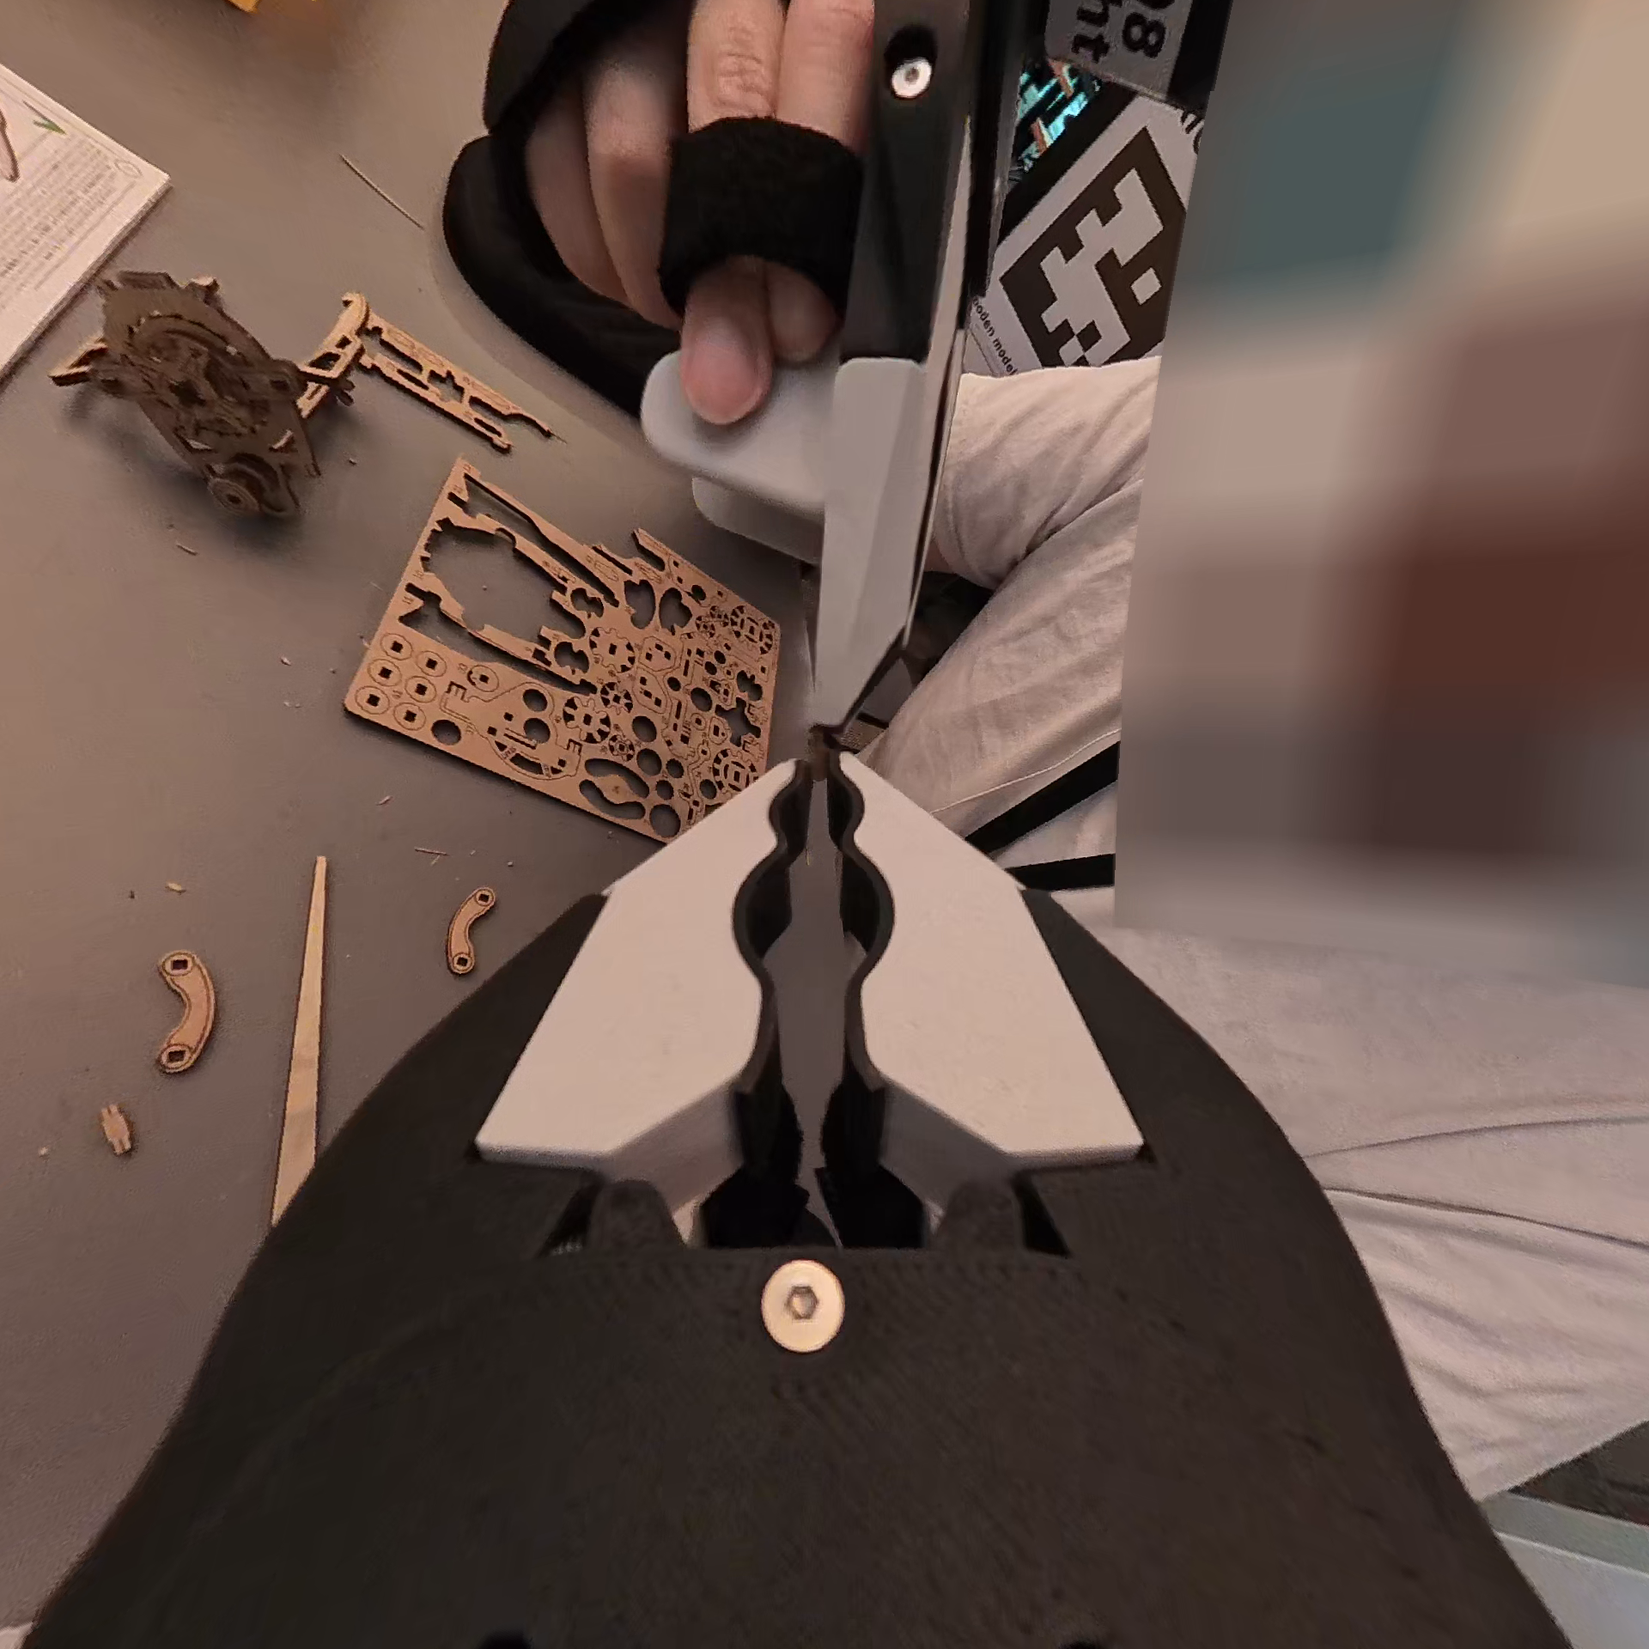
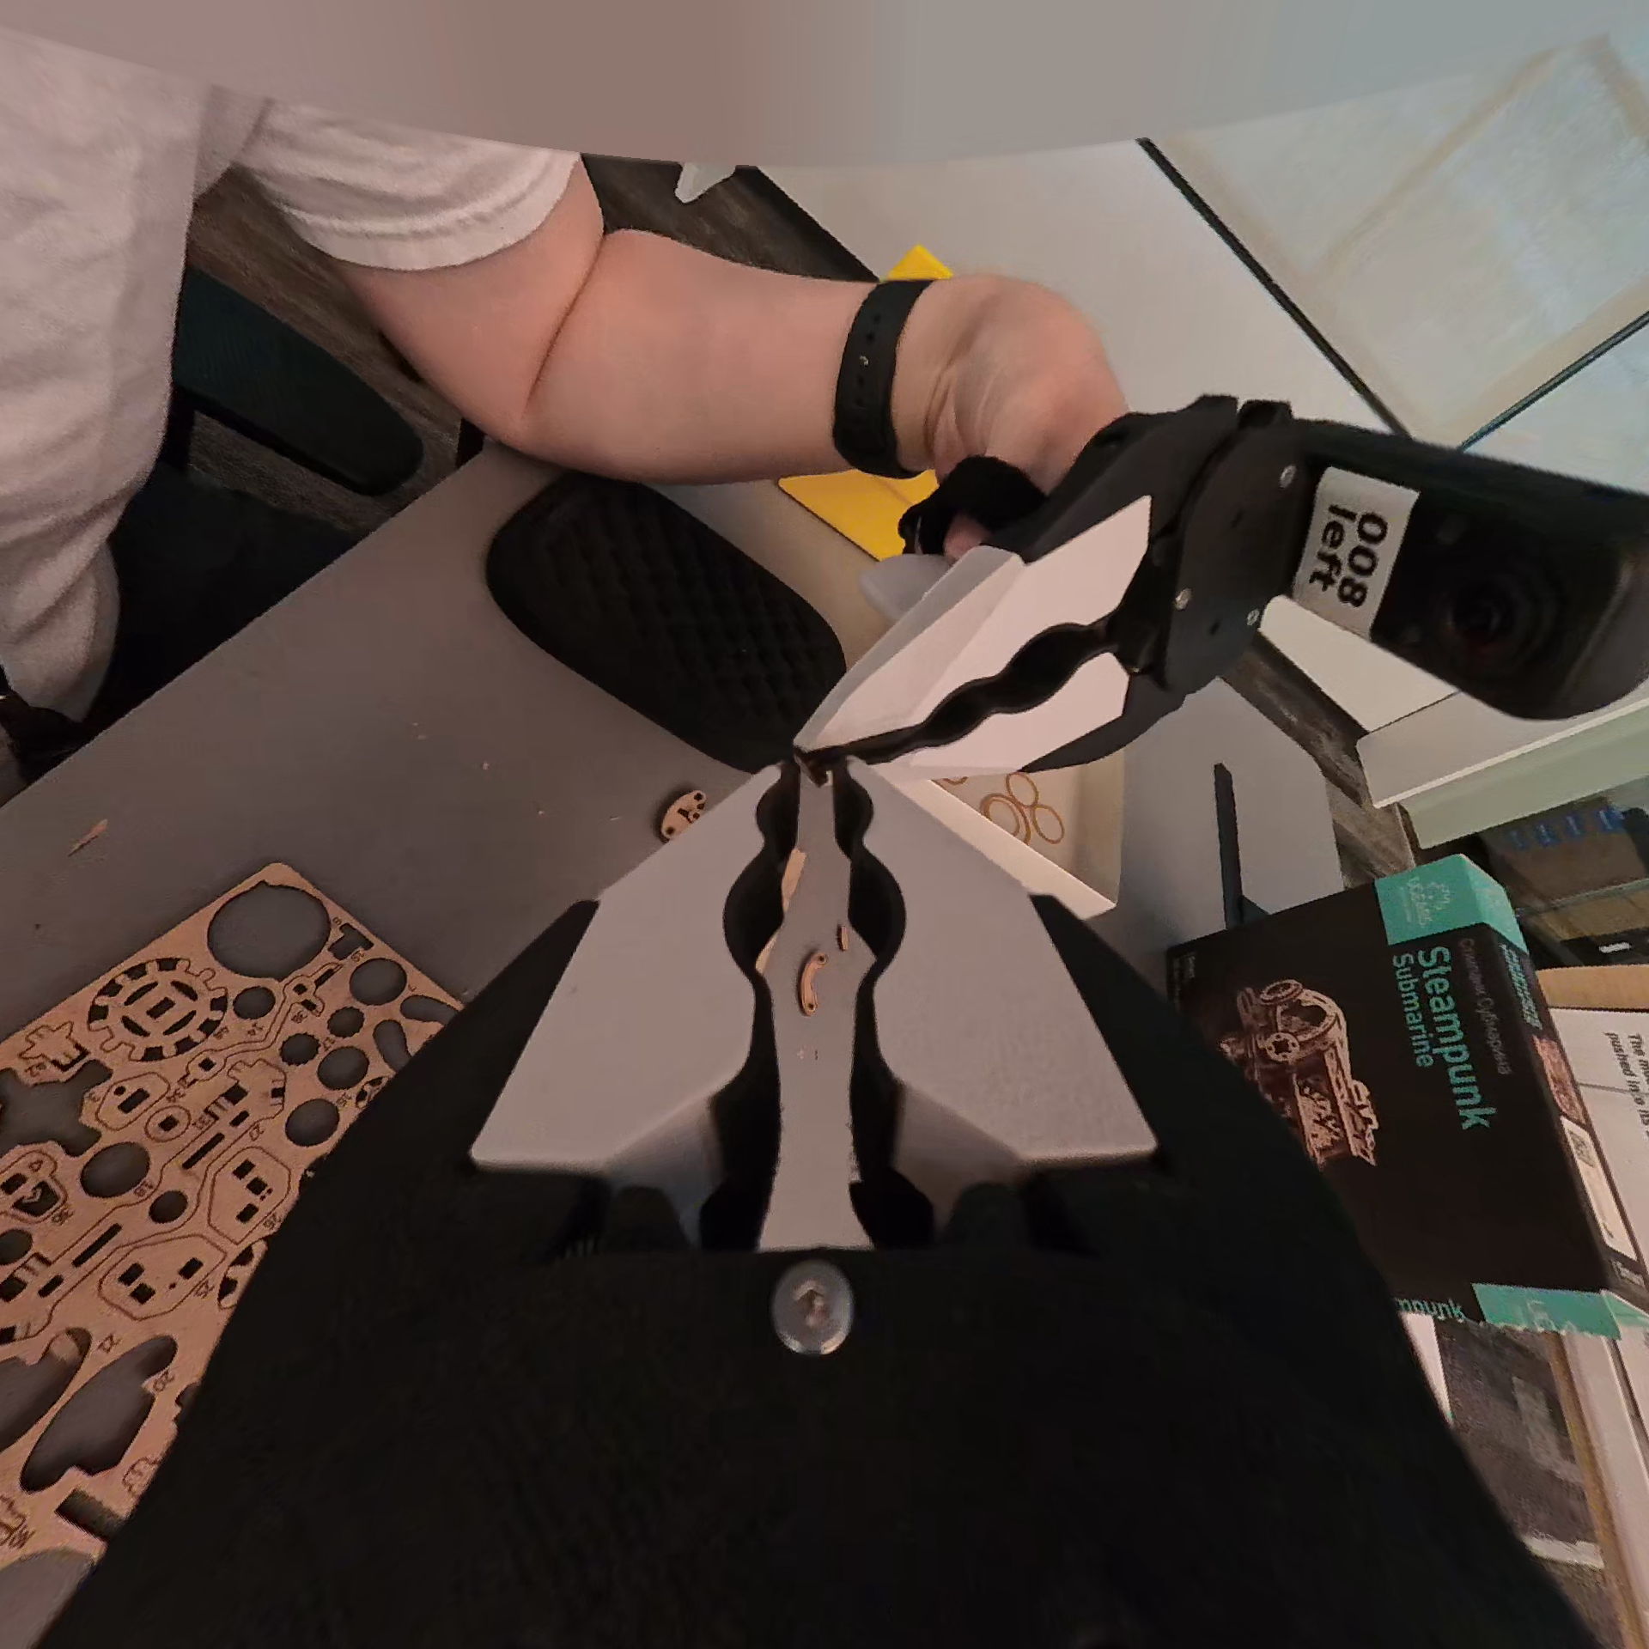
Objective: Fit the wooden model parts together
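My left gripper [image 1: 816,774] and my right gripper [image 2: 810,778] meet tip to tip above the table's near edge. Each is shut on a tiny dark wooden part [image 1: 816,741], which also shows in the right wrist view [image 2: 812,767]. I cannot tell whether this is one part or two pressed together. The right gripper [image 1: 834,714] comes down from above in the left wrist view. The left gripper [image 2: 830,749] enters from the right in the right wrist view. The punched wooden parts sheet [image 1: 571,660] lies flat on the grey table [image 1: 223,714].
A partly built dark model [image 1: 196,384] and an instruction sheet [image 1: 53,196] lie at the far left. Two curved pieces [image 1: 187,1008] [image 1: 468,928], a wooden stick [image 1: 303,1044] and a small bit [image 1: 116,1129] lie nearby. The kit box [image 2: 1392,1071] stands at the right. A black pad [image 2: 660,616] sits farther back. The tips of both grippers are at nearly the same place.
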`<action>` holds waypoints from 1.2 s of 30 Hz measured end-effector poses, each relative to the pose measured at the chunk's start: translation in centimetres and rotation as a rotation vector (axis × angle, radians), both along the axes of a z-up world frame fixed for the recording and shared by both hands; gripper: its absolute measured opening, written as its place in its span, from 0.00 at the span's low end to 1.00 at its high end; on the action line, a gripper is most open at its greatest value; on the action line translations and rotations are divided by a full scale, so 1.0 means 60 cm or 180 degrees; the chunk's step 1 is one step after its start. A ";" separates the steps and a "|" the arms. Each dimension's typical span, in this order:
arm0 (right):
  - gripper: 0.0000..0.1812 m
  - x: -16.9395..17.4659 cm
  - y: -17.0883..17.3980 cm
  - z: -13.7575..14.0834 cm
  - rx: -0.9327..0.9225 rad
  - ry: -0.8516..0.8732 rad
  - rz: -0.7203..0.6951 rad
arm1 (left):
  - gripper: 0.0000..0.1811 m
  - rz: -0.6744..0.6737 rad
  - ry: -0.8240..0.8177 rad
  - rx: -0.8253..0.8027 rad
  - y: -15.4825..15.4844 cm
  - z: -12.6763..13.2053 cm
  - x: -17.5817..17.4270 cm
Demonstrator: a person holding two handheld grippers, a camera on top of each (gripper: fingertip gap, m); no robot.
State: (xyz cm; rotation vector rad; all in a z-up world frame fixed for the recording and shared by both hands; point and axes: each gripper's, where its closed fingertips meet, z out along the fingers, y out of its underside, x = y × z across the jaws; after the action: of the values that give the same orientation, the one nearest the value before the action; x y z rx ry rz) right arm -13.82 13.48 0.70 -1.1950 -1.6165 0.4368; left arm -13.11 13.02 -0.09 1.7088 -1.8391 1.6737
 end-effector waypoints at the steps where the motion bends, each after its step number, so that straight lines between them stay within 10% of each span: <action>1: 0.03 -0.001 -0.002 0.000 -0.0014 0.0001 0.0022 | 0.00 -0.0016 -0.0003 -0.0015 -0.002 0.000 0.000; 36: 0.01 0.012 -0.033 -0.005 -0.0238 -0.0384 0.0063 | 0.01 -0.0198 -0.0028 -0.0190 -0.031 0.001 0.016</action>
State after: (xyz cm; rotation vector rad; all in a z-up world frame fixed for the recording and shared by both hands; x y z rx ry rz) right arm -13.11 11.48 0.38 -1.2833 -1.7292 0.4485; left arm -12.15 11.14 -0.01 1.6071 -1.8074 1.6967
